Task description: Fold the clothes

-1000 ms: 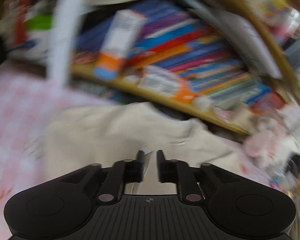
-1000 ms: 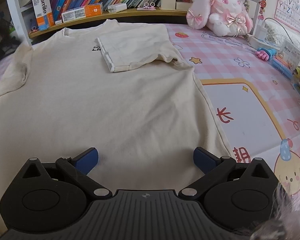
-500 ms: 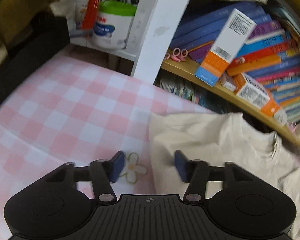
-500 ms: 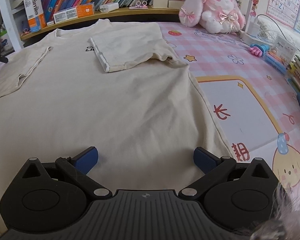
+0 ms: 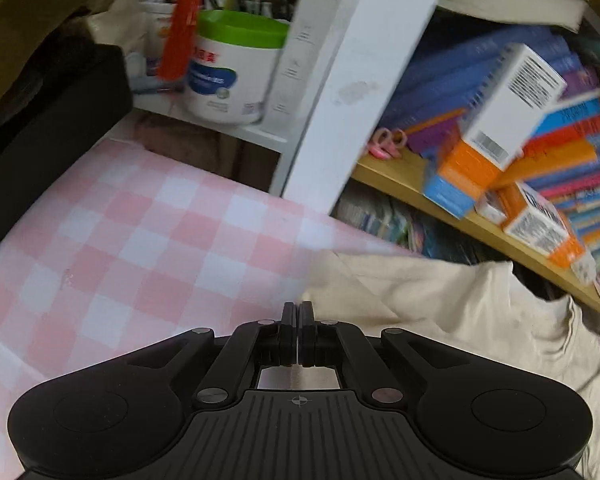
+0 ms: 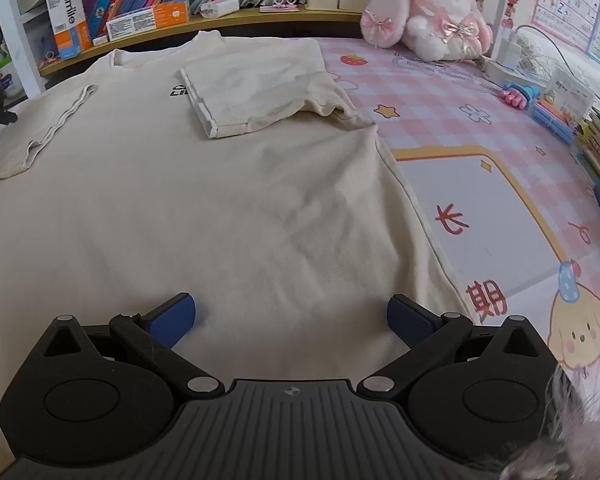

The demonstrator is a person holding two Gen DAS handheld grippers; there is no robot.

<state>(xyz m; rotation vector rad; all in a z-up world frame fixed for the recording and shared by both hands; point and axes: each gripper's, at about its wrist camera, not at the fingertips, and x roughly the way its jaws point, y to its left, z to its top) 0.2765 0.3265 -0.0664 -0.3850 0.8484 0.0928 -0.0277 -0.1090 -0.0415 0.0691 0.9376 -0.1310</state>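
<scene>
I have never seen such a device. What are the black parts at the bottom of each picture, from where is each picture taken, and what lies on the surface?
A person holds a two-finger gripper in each hand; a camera on each looks along its fingers. The left gripper has just closed at the sleeve edge of a cream T-shirt; whether it pinches cloth is unclear. The right gripper is open, holding nothing, over the shirt's lower part. The shirt lies on a pink checked mat, one sleeve folded in.
</scene>
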